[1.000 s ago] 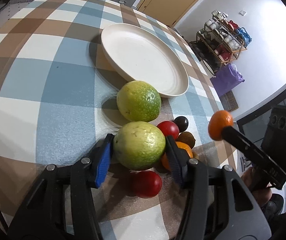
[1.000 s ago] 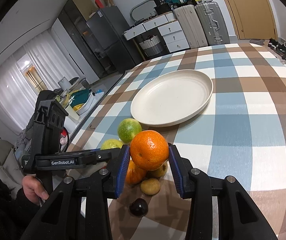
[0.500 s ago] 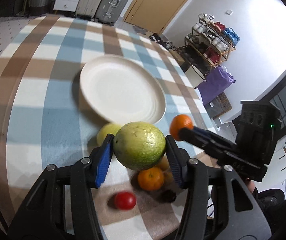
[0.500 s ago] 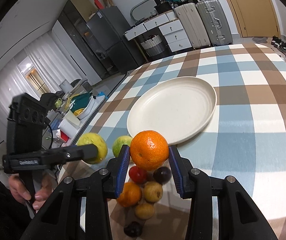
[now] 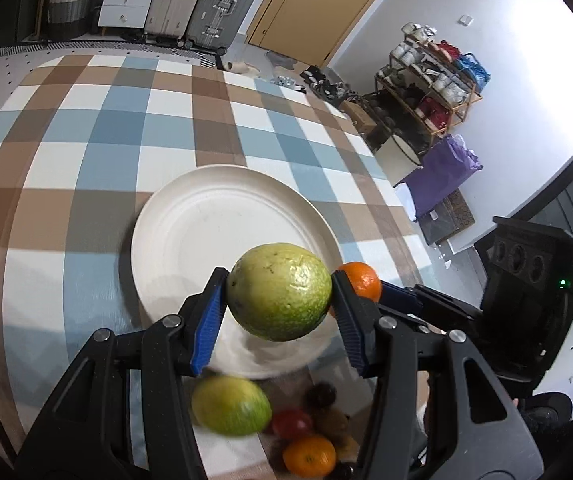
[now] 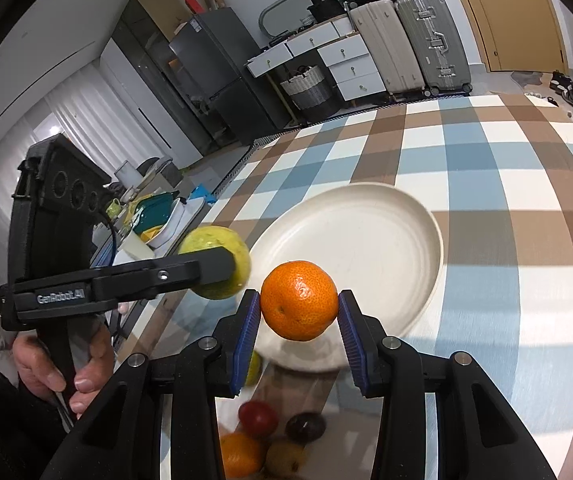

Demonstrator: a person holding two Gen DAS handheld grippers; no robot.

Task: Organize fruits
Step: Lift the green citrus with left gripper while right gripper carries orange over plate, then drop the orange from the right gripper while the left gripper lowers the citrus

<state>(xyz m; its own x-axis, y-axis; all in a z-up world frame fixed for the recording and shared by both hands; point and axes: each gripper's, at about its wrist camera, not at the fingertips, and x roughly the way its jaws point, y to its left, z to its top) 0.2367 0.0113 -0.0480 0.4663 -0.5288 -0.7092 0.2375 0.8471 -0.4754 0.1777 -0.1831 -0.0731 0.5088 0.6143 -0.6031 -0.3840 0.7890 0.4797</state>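
Holding both fruits above the near rim of the white plate [image 5: 174, 240], you have each one clamped: your left gripper [image 5: 280, 306] squeezes the green guava [image 5: 279, 297] between its blue pads, and your right gripper [image 6: 298, 312] pinches the orange tangerine [image 6: 299, 299] the same way. Both loads hang just beside each other, guava to the left, with the bare plate centre lying ahead of and below both jaws. Neither hand looks clearly nearer, so judge spacing before lowering. Loose fruit remains on the checked tablecloth [image 5: 86, 152], including a second green fruit [image 5: 230, 405] just short of the plate
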